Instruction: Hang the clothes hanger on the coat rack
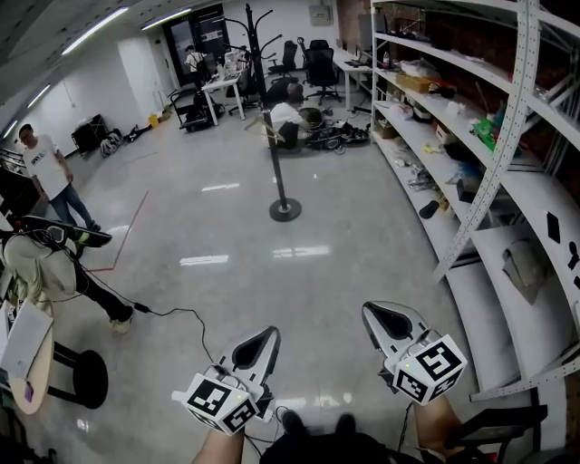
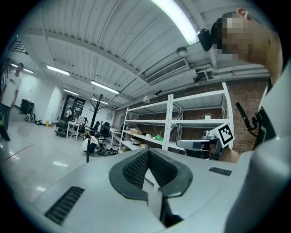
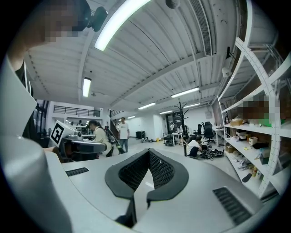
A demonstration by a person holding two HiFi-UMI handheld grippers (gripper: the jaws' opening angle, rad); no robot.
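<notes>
- L gripper [image 1: 261, 343]: held low, close to body, tilted fwd & up; jaws together, nothing btwn.
- R gripper [image 1: 388, 319]: beside it, not touching; jaws together, empty.
- L forearm [image 1: 217, 448], R forearm [image 1: 437, 422] at head view's bottom edge.

Black coat rack [image 1: 278, 172] stands upright on a round base.

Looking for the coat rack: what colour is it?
Black; the coat rack shows best in the head view.

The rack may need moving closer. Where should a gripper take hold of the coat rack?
Probably its thin upright pole, approached from the near side with jaws level: the round base is flat and wide, and the top hooks branch outward.
</notes>
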